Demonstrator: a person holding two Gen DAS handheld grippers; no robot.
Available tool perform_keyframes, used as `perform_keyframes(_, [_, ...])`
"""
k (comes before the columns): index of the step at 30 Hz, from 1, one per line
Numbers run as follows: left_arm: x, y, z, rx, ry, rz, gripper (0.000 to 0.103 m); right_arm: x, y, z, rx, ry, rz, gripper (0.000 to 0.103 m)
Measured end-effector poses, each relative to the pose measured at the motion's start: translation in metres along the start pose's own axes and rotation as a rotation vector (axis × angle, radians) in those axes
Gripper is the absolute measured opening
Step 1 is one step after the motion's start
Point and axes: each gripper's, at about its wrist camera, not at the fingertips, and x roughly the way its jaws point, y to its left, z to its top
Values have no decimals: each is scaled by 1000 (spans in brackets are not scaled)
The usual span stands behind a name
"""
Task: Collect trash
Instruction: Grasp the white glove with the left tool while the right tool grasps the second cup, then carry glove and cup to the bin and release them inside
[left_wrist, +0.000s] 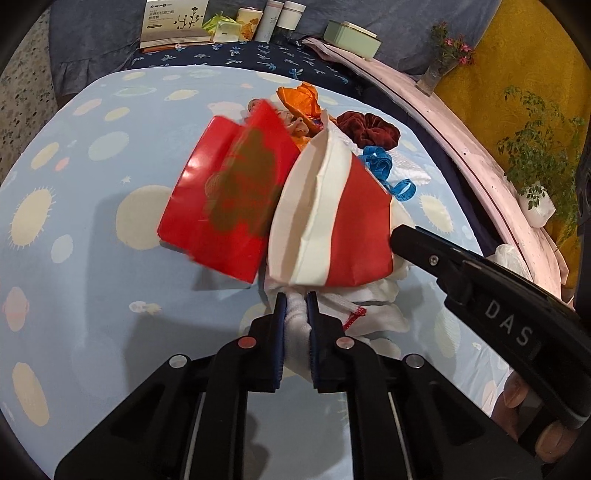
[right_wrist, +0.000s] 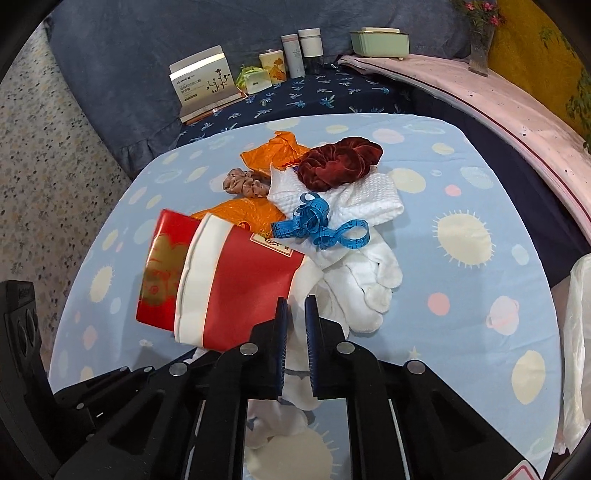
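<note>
Landmark for all places: the red-and-white paper bag (left_wrist: 332, 221), lying on its side on the desk (left_wrist: 92, 295) (light blue cover w/ planet print).

Count, per both wrist views:
- Red paper items: 2. The landmark bag, plus 1 red packet w/ gold print (left_wrist: 225, 199) touching its left side.
- Orange wrappers (right_wrist: 273, 147): crumpled, behind the bag; 2 patches show, cannot tell if 1 piece or 2.
- Scrunchies: 2. Dark red velvet one (right_wrist: 340, 158) behind-right of the bag, small beige one (right_wrist: 245, 182) behind it.
- Blue tape measure (right_wrist: 321, 225): 1, looped, just right of the bag's mouth, lying on white cloth.
- White cloth items (right_wrist: 369, 280): a waffle-weave piece and sock-like pieces, right of and under the bag; count unclear, they overlap.

Tongs:
- Left tongs (left_wrist: 296, 295): clamped on white cloth at the bag's near edge; fabric bunched between the pads.
- Right tongs (right_wrist: 296, 299): drawn nearly together at the bag's near-right corner, white fabric running between the pads; the left view shows them reaching in from the right, tip at the bag's right side.

Edges & room:
- Clutter sits in one heap, centre to rear of the desk.
- Left of the bag: bare cover out to the desk edge, floor beyond.
- Right of the bag: bare cover near the edge (a white plastic bag (right_wrist: 576, 332) at that edge).
- Behind the heap: dark blue cloth w/ boxes and jars along the back, well apart from the bag.
</note>
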Motion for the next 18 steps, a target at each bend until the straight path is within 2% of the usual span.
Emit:
perform_keyframes(5, [-8, -8, 0, 15, -11, -12, 9, -16, -5, -1, 13, -32, -4, 9])
perform_keyframes(14, [-32, -47, 3, 100, -53, -72, 9, -77, -34, 8, 33, -171, -98, 7])
perform_keyframes(18, [-41, -69, 5, 148, -74, -95, 9, -101, -56, 6, 64, -211, -130, 2])
